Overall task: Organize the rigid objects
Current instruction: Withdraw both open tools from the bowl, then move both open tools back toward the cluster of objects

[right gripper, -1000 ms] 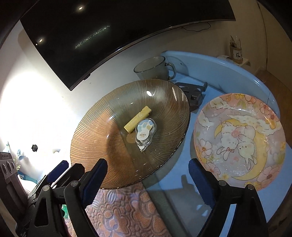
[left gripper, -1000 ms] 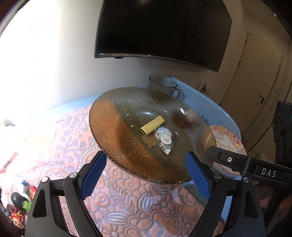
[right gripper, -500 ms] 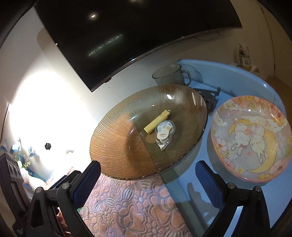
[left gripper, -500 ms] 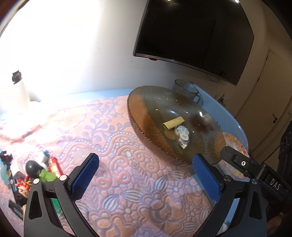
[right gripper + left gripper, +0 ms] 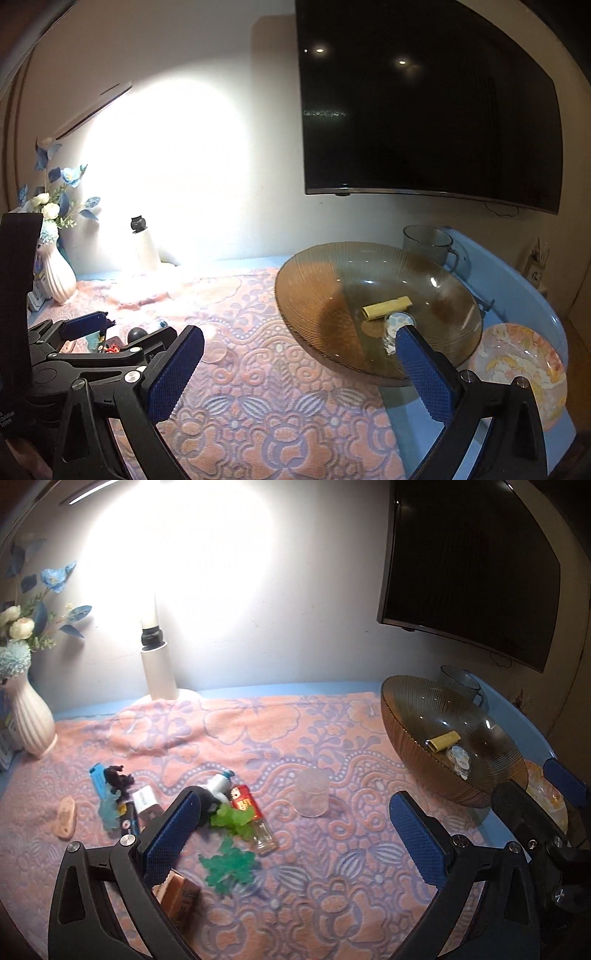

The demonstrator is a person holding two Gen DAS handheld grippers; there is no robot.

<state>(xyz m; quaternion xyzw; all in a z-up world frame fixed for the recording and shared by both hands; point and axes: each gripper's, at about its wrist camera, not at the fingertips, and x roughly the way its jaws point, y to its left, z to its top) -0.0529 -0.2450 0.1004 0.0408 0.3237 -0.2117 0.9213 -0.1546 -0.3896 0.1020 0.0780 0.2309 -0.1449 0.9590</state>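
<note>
Both claws stand released, nothing between their blue pads. From the left wrist, the left gripper (image 5: 295,834) hangs spread wide over the pink patterned cloth (image 5: 332,904). A heap of small things lies there: green plastic pieces (image 5: 229,864), a red lighter (image 5: 255,821), a small clear cup (image 5: 312,792) standing apart. The brown glass bowl (image 5: 413,731) sits far right, holding a yellow bar (image 5: 443,740) and a round tape case (image 5: 458,758).

From the right wrist, the right gripper (image 5: 299,373) is equally spread. Its right pad overlaps the bowl's (image 5: 314,295) near rim in view; whether they touch is unclear. A floral plate (image 5: 517,362) lies right of it, and a white vase (image 5: 59,277) stands far left.
</note>
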